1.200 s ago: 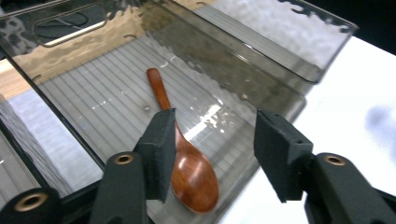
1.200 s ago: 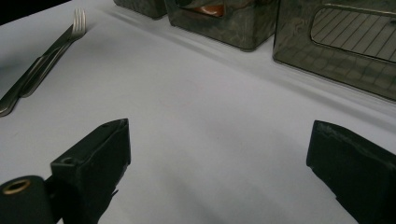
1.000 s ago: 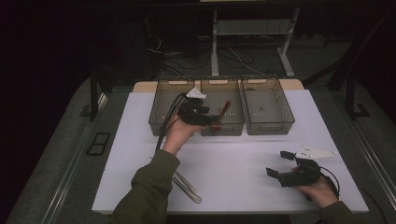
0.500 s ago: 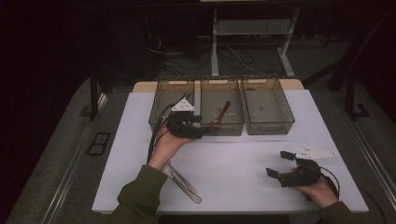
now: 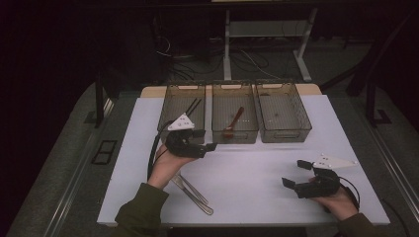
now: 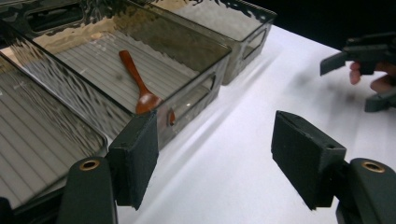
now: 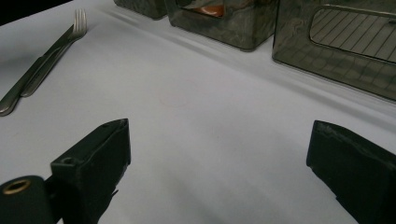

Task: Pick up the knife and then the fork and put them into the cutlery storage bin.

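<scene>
Three smoky clear bins stand in a row at the back of the white mat. The left bin (image 5: 182, 111) holds black chopsticks (image 5: 193, 105). A brown wooden spoon (image 5: 233, 123) (image 6: 138, 85) lies in the middle bin (image 5: 234, 132) (image 6: 196, 56). My left gripper (image 5: 204, 140) (image 6: 219, 154) hovers open and empty just in front of the left and middle bins. My right gripper (image 5: 295, 174) (image 7: 224, 154) rests open and empty near the mat's front right. A metal fork (image 7: 51, 53) and knife (image 5: 193, 194) lie side by side at the front left.
The right bin (image 5: 284, 129) (image 7: 345, 51) looks empty inside. The white mat (image 5: 257, 173) has bare room between the two grippers. The other hand's gripper (image 6: 369, 65) appears at the upper right of the left gripper view. Dark floor and table legs lie beyond.
My left gripper has drawn back from over the middle bin toward the person and to the left, and the spoon stays in that bin. The right gripper has not moved.
</scene>
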A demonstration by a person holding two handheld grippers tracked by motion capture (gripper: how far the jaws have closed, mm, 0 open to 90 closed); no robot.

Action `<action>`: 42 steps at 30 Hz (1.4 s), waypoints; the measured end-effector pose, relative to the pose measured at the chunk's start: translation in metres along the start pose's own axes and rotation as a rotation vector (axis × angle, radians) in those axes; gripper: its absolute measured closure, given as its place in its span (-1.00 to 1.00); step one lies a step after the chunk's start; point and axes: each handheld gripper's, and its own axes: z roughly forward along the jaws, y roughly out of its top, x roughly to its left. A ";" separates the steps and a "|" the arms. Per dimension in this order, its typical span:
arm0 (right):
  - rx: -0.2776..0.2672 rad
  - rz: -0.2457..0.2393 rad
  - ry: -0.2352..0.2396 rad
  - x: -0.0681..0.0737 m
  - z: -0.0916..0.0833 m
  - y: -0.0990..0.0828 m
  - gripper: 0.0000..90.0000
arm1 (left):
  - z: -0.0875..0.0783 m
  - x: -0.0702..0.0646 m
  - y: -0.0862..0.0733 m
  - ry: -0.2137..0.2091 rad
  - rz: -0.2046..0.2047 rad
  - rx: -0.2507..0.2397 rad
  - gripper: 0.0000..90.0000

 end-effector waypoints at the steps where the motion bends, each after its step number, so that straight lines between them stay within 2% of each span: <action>1: -0.001 0.000 0.001 0.000 0.000 0.000 -0.87 | -0.002 -0.001 -0.003 0.000 0.002 0.002 -0.32; 4: -0.001 0.003 -0.002 -0.001 0.000 0.000 -0.87 | -0.009 -0.005 -0.012 -0.003 0.001 -0.003 -0.31; 6: -0.002 0.002 0.001 0.000 -0.001 0.000 -0.87 | -0.016 -0.007 -0.019 -0.001 0.007 -0.003 -0.24; 9: 0.001 -0.002 0.000 0.001 -0.001 0.000 -0.87 | -0.025 -0.010 -0.030 0.004 0.012 0.005 -0.05; 12: 0.001 0.001 0.000 0.001 -0.001 0.000 -0.87 | -0.034 -0.014 -0.043 0.016 0.017 0.012 0.24; 16: -0.001 -0.001 -0.003 0.001 -0.001 0.000 -0.87 | -0.041 -0.014 -0.059 0.020 0.000 0.056 0.57; 18: 0.002 -0.002 -0.003 0.001 -0.001 0.000 -0.87 | -0.043 -0.014 -0.067 0.002 -0.014 0.077 0.70; 24: 0.001 0.002 -0.003 0.001 -0.001 0.000 -0.87 | -0.044 -0.020 -0.082 -0.014 -0.020 0.151 0.96; 26: 0.002 0.001 -0.004 0.001 -0.001 0.000 -0.87 | -0.044 -0.022 -0.086 -0.018 -0.016 0.177 0.97; 29: 0.002 0.001 -0.004 0.001 -0.001 0.000 -0.87 | -0.043 -0.027 -0.092 -0.014 0.020 0.236 0.97; 31: 0.002 0.001 -0.004 0.001 -0.001 0.000 -0.87 | -0.041 -0.029 -0.094 -0.019 0.030 0.262 0.97; 33: 0.001 0.000 -0.004 0.001 -0.001 0.000 -0.87 | -0.037 -0.031 -0.096 -0.024 0.024 0.271 0.97; 34: 0.001 0.001 -0.005 0.001 -0.001 0.000 -0.87 | -0.036 -0.031 -0.096 -0.027 0.041 0.289 0.97; 37: -0.001 0.000 -0.004 0.000 -0.001 0.000 -0.87 | -0.033 -0.032 -0.098 -0.031 0.050 0.316 0.97; 42: -0.002 0.000 -0.004 0.000 -0.001 0.000 -0.87 | -0.030 -0.031 -0.100 -0.033 0.053 0.334 0.97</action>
